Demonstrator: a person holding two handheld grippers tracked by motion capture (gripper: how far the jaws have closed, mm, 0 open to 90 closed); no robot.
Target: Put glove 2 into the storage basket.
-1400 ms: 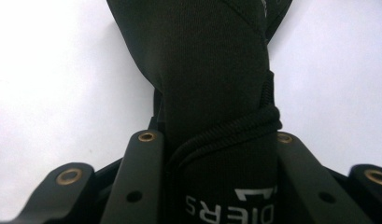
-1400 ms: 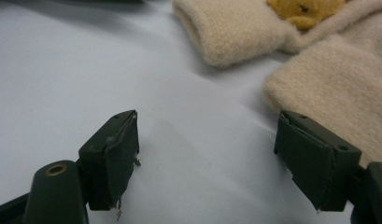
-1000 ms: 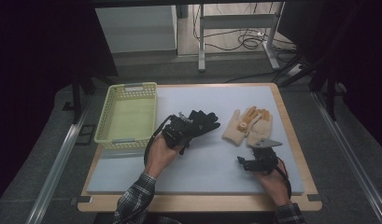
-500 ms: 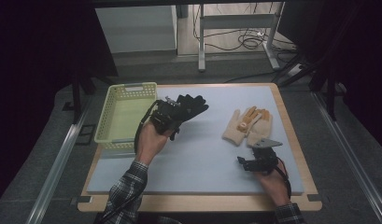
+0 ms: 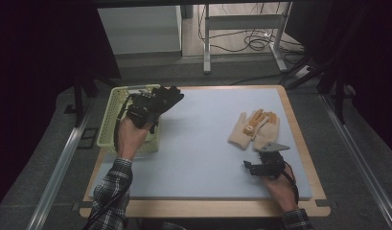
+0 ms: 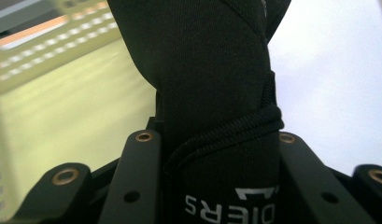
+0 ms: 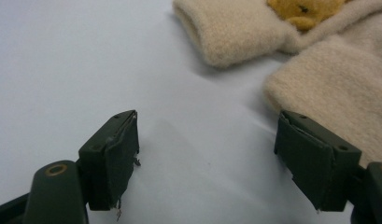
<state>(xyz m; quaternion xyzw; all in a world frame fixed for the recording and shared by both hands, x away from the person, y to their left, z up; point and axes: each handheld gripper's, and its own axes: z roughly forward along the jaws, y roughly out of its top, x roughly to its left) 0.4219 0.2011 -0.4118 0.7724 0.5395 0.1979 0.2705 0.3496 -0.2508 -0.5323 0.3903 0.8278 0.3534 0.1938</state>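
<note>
My left gripper (image 5: pixel 144 111) is shut on a black glove (image 5: pixel 166 97), held in the air over the right edge of the pale green basket (image 5: pixel 110 125). In the left gripper view the black glove (image 6: pixel 212 84) stands clamped between the two jaws, white lettering on its cuff, with the basket floor (image 6: pixel 67 112) behind it. A pair of cream gloves (image 5: pixel 255 128) with orange-yellow patches lies on the mat at the right. My right gripper (image 5: pixel 263 167) rests on the mat just in front of them, open. In the right gripper view the cream gloves (image 7: pixel 319 70) lie just beyond the spread jaws.
A light blue mat (image 5: pixel 203 148) covers the wooden table (image 5: pixel 299 208). The basket sits at the table's left edge. Metal rails (image 5: pixel 54 177) run along both sides of the table. Desk legs and cables (image 5: pixel 251 40) stand on the floor beyond the far edge.
My left gripper has carried the black glove up off the mat and leftward, to above the basket's right edge. The right gripper has stayed in place.
</note>
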